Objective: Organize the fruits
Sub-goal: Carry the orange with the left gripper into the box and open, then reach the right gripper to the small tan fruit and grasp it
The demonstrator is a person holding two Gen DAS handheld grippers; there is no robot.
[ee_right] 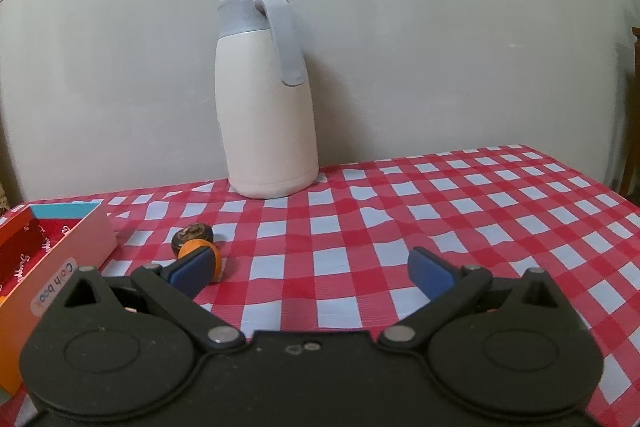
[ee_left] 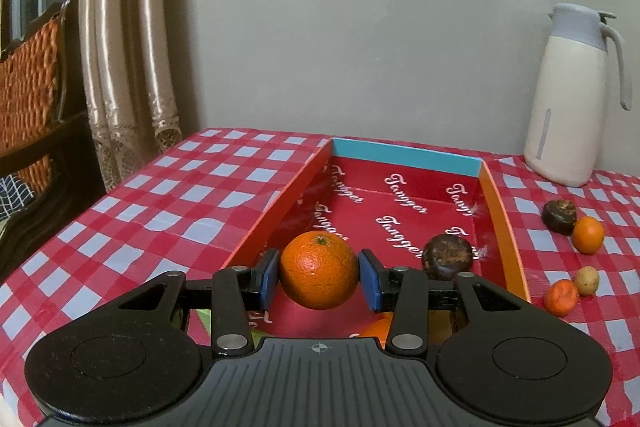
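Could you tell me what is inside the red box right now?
The red box holds a dark brown fruit; an orange is gripped over it by the left gripper. Another orange fruit is mostly hidden behind the gripper.

- A cream thermos jug (ee_right: 269, 115) with a grey lid and grey handle stands upright on the red-and-white checked tablecloth (ee_right: 460, 211), against the pale wall.
- In front of the jug and to its left, a dark brown fruit (ee_right: 191, 235) lies on the cloth.
- A small orange fruit (ee_right: 193, 246) touches the near side of that brown fruit, partly hidden by a blue pad.
- Further left of the jug, at the picture's edge, sits an open box (ee_right: 76, 251) with a red printed inside, a blue far wall and a "Cash book" label on its outer side.
- The right gripper (ee_right: 314, 273) hovers nearer than the jug, jaws spread wide, only cloth between the blue pads (ee_right: 430, 273).
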